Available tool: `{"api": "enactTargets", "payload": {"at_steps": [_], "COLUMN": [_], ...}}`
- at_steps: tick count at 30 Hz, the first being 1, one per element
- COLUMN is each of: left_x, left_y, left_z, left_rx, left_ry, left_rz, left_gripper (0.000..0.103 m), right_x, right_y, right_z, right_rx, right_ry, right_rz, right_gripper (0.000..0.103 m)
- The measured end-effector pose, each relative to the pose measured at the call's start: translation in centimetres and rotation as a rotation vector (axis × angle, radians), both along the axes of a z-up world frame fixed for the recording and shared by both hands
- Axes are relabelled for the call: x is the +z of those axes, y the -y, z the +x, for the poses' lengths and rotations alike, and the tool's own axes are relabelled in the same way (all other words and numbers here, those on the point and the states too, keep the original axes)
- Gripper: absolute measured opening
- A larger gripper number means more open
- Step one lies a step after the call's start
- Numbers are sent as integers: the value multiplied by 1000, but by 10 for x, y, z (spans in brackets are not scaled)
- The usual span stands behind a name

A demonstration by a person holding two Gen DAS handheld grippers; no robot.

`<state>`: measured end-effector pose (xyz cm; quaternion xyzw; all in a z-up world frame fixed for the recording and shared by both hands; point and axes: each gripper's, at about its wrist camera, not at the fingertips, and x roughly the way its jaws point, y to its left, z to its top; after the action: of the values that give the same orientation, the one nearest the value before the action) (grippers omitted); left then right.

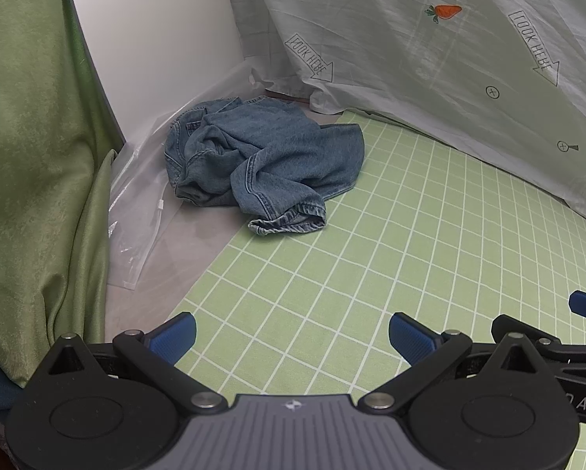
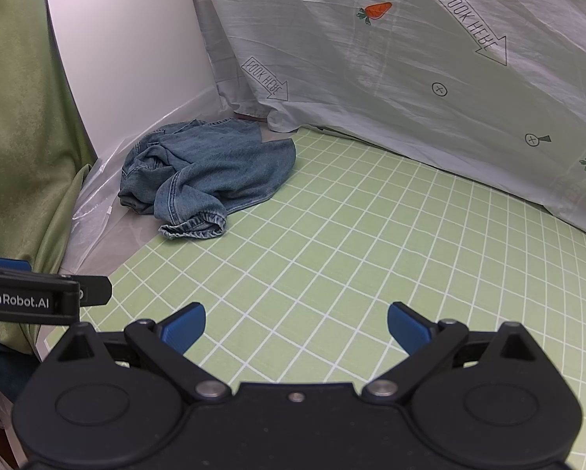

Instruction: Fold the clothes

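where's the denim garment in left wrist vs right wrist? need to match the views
Left wrist: crumpled denim garment, left of centre, mid-height, half on the clear plastic sheet.
Right wrist: denim garment, further left, mid-height, at the checked mat's corner.
Shared landmark: the small "LOOK HERE" arrow just above it.

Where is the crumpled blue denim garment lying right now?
In both wrist views the crumpled blue denim garment lies far left, half on the green grid mat, half on clear plastic sheeting, near the white panel corner.

One denim garment [image 1: 261, 160], two grippers, left gripper [image 1: 292, 338], right gripper [image 2: 296, 327], one checked mat [image 1: 390, 243]
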<state>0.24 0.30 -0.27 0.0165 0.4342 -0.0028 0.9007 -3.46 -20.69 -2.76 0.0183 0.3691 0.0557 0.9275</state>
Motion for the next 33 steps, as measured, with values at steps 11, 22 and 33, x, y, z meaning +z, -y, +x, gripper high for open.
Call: {"api": "enactTargets", "payload": {"at_steps": [11,22,33], "left_x": [-1,-3,-7], "left_y": [2,2,1], "left_z": [2,4,15], "left_rx": [-1,7,8], "left_ry": [-6,-14,-24], "left_rz": [1,-3,-11], "left_gripper": [103,103,103], "right_x": [-1,-2,-4], "right_y": [2,1,-2], "right_z": [0,1,11], "right_rx": [-12,-12,-10], "right_ry": [2,-5,-7], "right_rz": [1,3,-2], "right_gripper": [100,100,100]}}
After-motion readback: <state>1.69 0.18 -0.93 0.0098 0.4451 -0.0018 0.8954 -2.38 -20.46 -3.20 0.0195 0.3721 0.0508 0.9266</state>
